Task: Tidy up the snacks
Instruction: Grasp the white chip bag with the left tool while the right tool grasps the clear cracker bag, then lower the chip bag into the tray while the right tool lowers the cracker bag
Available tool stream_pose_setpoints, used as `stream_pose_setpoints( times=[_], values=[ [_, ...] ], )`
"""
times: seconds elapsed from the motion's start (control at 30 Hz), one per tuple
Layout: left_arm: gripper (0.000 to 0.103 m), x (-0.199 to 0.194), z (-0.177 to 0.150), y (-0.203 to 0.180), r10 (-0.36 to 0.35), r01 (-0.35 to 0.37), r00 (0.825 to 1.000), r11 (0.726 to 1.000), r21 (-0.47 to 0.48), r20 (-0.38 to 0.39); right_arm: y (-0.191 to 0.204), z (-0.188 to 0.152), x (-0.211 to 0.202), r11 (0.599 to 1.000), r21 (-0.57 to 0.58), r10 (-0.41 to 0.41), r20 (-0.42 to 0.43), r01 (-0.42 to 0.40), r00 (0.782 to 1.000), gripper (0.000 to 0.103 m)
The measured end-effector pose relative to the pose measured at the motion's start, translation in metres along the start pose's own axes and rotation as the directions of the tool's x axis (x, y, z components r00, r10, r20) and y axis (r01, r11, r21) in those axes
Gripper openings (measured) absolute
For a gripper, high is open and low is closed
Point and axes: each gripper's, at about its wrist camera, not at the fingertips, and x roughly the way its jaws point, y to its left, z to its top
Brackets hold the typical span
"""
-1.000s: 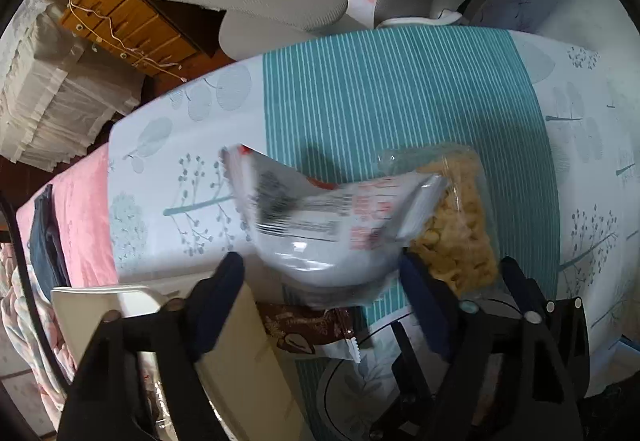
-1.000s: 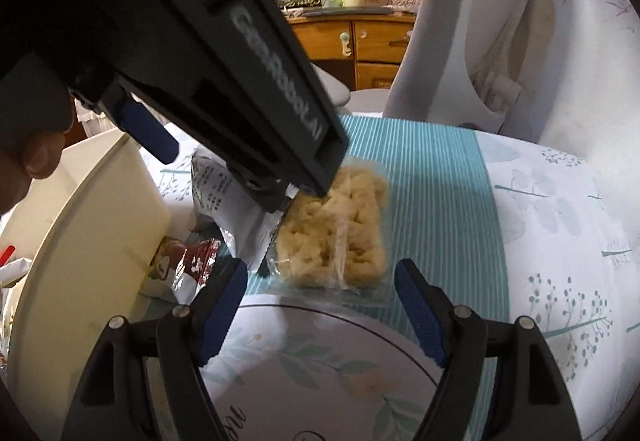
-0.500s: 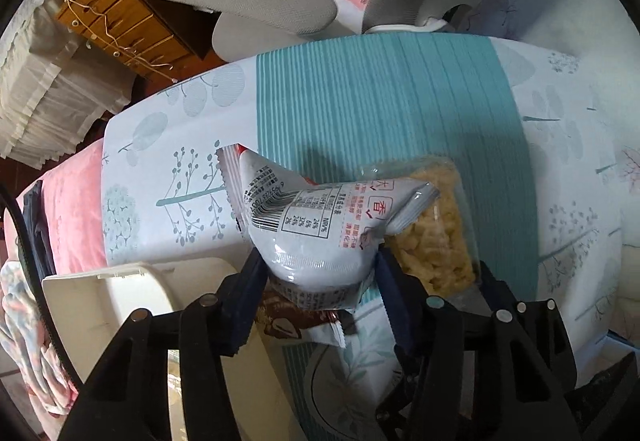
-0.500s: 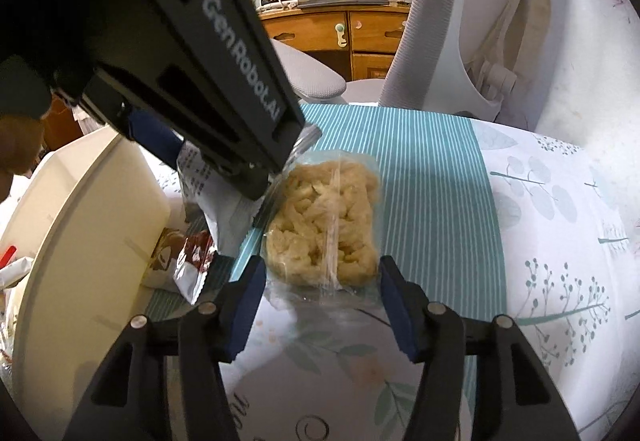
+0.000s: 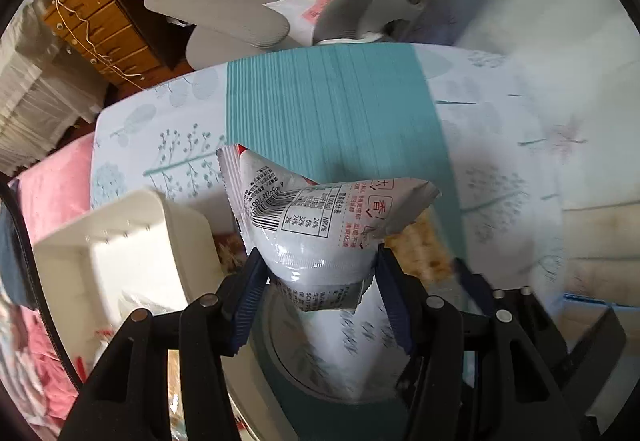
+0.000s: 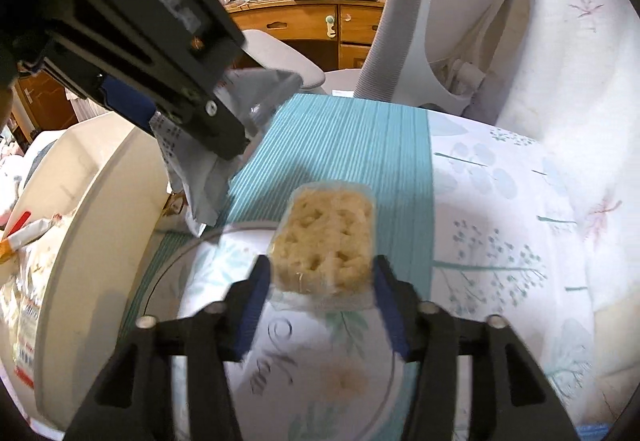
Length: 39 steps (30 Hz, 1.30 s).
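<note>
The left gripper [image 5: 320, 273] clamps a silver snack bag [image 5: 320, 225] beside the cream bin [image 5: 120, 261]. The right gripper [image 6: 320, 281] pinches a clear cracker pack [image 6: 326, 241], which seems lifted off the tablecloth [image 6: 352, 145].

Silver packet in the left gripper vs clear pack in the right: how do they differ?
The silver packet is opaque foil printed with a barcode and text; the clear pack is see-through, showing yellow puffed pieces. The silver packet is puffy and creased with flared ends; the clear pack is a flat rectangular slab. Shared: each is pinched between its gripper's blue pads, left gripper, right gripper.
</note>
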Motion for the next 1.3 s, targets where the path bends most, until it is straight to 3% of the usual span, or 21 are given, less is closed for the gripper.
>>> stream_pose_setpoints(
  times=[0.03,0.47,0.93,1.13,1.3],
  values=[
    [0.054,-0.006,-0.006,0.002,-0.015,0.015,1.000,1.000,-0.012,0.006,0.000,-0.002,-0.004,1.000,0.003,-0.002,-0.010,0.002,1.000,0.036],
    [0.054,-0.071,-0.080,0.024,-0.106,0.112,0.989,0.992,-0.051,0.104,0.007,-0.020,-0.063,0.996,0.083,0.014,-0.047,-0.010,0.999,0.033],
    [0.054,-0.122,-0.163,0.069,-0.127,0.137,0.974,0.990,-0.037,0.189,0.051,-0.025,-0.121,0.997,0.083,-0.003,-0.017,0.005,1.000,0.033],
    [0.054,-0.142,-0.199,0.095,-0.137,0.149,0.955,0.988,-0.026,0.262,0.085,-0.027,-0.147,0.998,0.068,-0.016,0.015,0.015,1.000,0.033],
    [0.055,-0.154,-0.224,0.117,-0.103,0.111,0.936,0.994,-0.003,0.337,0.120,-0.026,-0.164,0.999,0.038,-0.015,0.051,0.013,0.999,0.033]
  ],
)
